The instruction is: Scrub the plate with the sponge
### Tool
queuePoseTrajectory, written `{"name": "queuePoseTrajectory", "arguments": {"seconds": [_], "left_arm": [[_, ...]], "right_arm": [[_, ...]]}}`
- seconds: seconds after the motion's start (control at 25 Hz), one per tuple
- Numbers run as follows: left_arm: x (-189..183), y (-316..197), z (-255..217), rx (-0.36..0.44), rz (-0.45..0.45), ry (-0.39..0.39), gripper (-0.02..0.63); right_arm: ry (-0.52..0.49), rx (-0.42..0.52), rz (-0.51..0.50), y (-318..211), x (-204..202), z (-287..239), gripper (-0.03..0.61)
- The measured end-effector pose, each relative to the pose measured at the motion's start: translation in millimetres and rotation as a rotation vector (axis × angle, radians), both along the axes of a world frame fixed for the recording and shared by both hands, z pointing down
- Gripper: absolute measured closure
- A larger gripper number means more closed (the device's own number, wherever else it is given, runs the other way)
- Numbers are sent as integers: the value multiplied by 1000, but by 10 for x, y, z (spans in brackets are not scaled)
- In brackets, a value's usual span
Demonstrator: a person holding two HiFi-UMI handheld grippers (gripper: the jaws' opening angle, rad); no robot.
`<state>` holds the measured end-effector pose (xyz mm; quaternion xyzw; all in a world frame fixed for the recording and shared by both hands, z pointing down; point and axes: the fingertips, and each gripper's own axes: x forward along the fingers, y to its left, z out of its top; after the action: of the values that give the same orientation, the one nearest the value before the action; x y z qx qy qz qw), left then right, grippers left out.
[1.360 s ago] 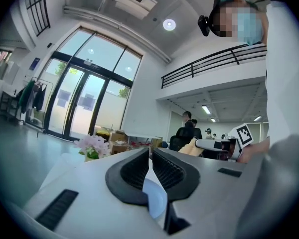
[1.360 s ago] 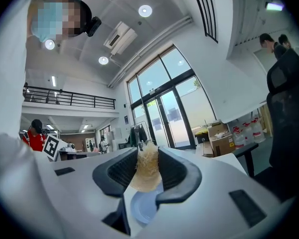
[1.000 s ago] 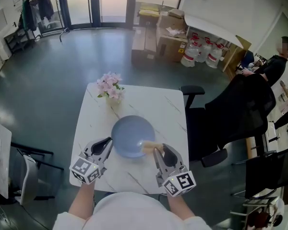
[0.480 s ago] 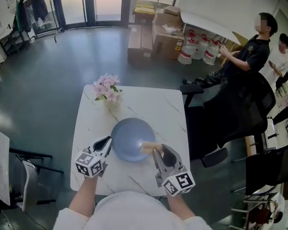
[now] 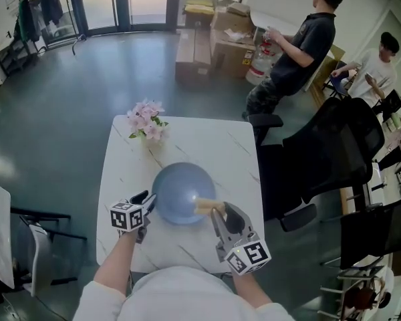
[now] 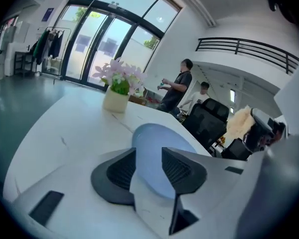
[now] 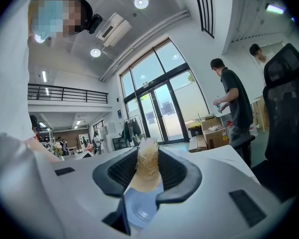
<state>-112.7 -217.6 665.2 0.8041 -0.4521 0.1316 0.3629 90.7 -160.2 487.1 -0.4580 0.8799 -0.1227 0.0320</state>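
Note:
A round blue plate (image 5: pixel 180 189) lies on the white marble table (image 5: pixel 207 146). My left gripper (image 5: pixel 147 202) is at the plate's left rim. In the left gripper view the plate (image 6: pixel 159 143) runs between the jaws of the left gripper (image 6: pixel 148 166). Those jaws have just been opening and stand apart from the rim. My right gripper (image 5: pixel 220 212) is at the plate's near right rim, shut on a tan sponge (image 5: pixel 206 204). The right gripper view shows the sponge (image 7: pixel 146 171) squeezed upright between the pads, with the plate (image 7: pixel 139 208) below it.
A small pot of pink flowers (image 5: pixel 146 127) stands at the table's far left corner. A black office chair (image 5: pixel 321 159) is close to the table's right side. Two people (image 5: pixel 301 39) stand by cardboard boxes (image 5: pixel 227 25) at the back.
My left gripper has dropped lower and rolled, and its jaws have parted around the plate's rim. The right gripper with the sponge has stayed put. A person at the back has stood up.

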Motion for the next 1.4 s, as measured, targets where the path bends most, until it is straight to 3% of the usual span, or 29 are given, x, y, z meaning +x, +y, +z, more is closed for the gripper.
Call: {"name": "queuePoseTrajectory", "arguments": {"seconds": [0.04, 0.12, 0.36, 0.56, 0.96, 1.04, 1.08, 1.4], "left_arm": [[-6, -19, 64, -25, -9, 5, 442], [5, -62, 162, -68, -18, 21, 425], [45, -180, 407, -211, -24, 39, 421], [44, -194, 598, -302, -22, -4, 422], [33, -232, 681, -340, 31, -95, 469], [76, -235, 673, -352, 50, -102, 535], [87, -240, 672, -354, 54, -112, 537], [58, -270, 675, -369, -21, -85, 558]], "right_arm": [[2, -4, 0, 4, 7, 12, 443], [6, -9, 2, 8, 26, 26, 443], [11, -13, 21, -14, 103, 34, 443], [10, -23, 28, 0, 142, 57, 443], [7, -41, 66, 16, 290, 132, 443], [9, -41, 75, 18, 329, 132, 443], [10, -41, 79, 22, 345, 127, 443], [10, -34, 98, 67, 440, 87, 443]]}}
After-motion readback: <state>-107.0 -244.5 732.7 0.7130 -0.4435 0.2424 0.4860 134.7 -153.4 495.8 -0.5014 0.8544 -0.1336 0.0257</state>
